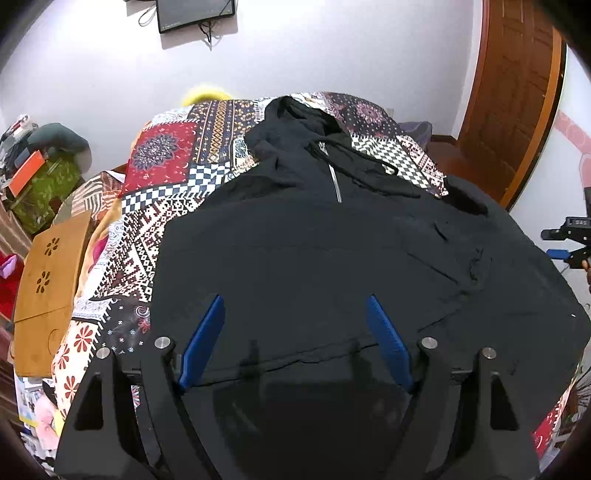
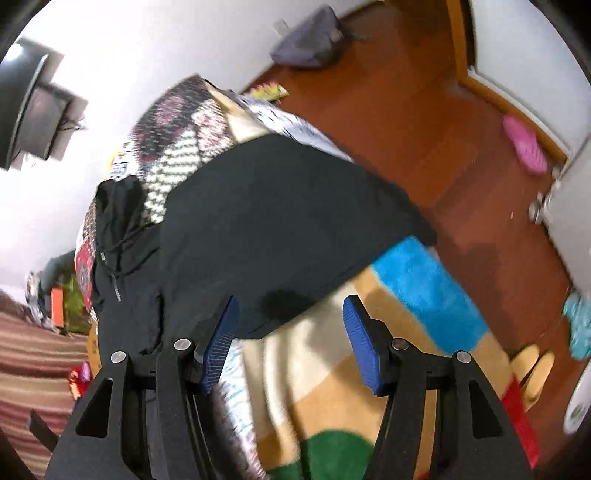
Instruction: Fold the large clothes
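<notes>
Right up close in the left wrist view, the left hand-held gripper [image 1: 294, 325] hangs over the bottom part of a black hoodie [image 1: 332, 266]. Its two blue fingers [image 1: 205, 341] are spread wide apart and nothing is between them. The hoodie lies flat on a bed [image 1: 159, 206] with its front side up. Its bottom hem runs across just in front of the fingers. Farther up is a short silver zipper [image 1: 335, 182], and past that the hood [image 1: 295, 118] lies bunched near the far end of the bed. The bed has a blanket with many patterns in red, white, black and blue. A sleeve lies folded across the chest on the right side. A brown wooden tray [image 1: 46, 284] sits at the left edge of the bed. Far back is a white wall with a dark screen [image 1: 195, 13] on it, and a brown wooden door [image 1: 517, 96] stands on the right.

At the far right edge of that view, a bit of the right hand-held gripper [image 1: 570, 243] shows off the side of the bed.

The right wrist view is blurry. The right hand-held gripper [image 2: 291, 325] is also wide open and holds nothing. It is over the side edge of the bed, where the hoodie [image 2: 280, 221] hangs a little over the side. Below is a rug [image 2: 424, 288] with blue, tan and green parts on a brown wooden floor [image 2: 424, 129]. A pink slipper [image 2: 524, 146] lies far off near a door frame.
</notes>
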The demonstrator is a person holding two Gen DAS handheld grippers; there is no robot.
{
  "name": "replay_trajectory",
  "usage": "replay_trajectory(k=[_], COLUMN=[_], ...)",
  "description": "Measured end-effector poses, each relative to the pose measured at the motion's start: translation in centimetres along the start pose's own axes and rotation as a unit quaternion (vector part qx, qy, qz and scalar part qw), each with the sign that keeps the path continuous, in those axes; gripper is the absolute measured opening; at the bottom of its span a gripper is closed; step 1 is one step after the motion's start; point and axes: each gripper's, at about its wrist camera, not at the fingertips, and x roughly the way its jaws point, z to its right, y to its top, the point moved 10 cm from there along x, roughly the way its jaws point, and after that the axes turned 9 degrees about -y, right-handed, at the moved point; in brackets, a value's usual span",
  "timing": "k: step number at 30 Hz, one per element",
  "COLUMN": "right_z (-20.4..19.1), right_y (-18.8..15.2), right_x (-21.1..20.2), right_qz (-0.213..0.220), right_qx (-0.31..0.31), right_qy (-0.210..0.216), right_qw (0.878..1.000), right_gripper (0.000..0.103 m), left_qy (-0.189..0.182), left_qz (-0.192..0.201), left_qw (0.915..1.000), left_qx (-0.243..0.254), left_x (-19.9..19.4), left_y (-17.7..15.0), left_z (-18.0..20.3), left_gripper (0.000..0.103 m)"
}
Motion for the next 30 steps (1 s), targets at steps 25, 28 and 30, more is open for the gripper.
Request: replay_trajectory(k=[25, 28, 30], right_z=[-1.7, -5.5, -8.4], right_y=[7.2, 7.1, 6.6], right_x=[-5.0, -8.8, -10.6], right_qz=[0.14, 0.172, 0.188], right_qx=[0.011, -0.041, -0.08], right_qy=[-0.042, -0.03, -0.022], right_qw=[0.989, 0.984, 0.979], right_gripper=[0.006, 0.006, 0.006], left_qy=[0.016, 0.016, 0.014], left_qz=[-0.009, -0.004, 0.0], left_qw=[0.9997, 0.9997, 0.9997], left_qx=[-0.014, -0.017, -0.02], left_x=[0.5, -0.1, -0.5], left_y=[-1.2, -1.3, -1.4], left_z=[-2.2, -2.6, -2.9], left_gripper=[0.079, 0.079, 0.079])
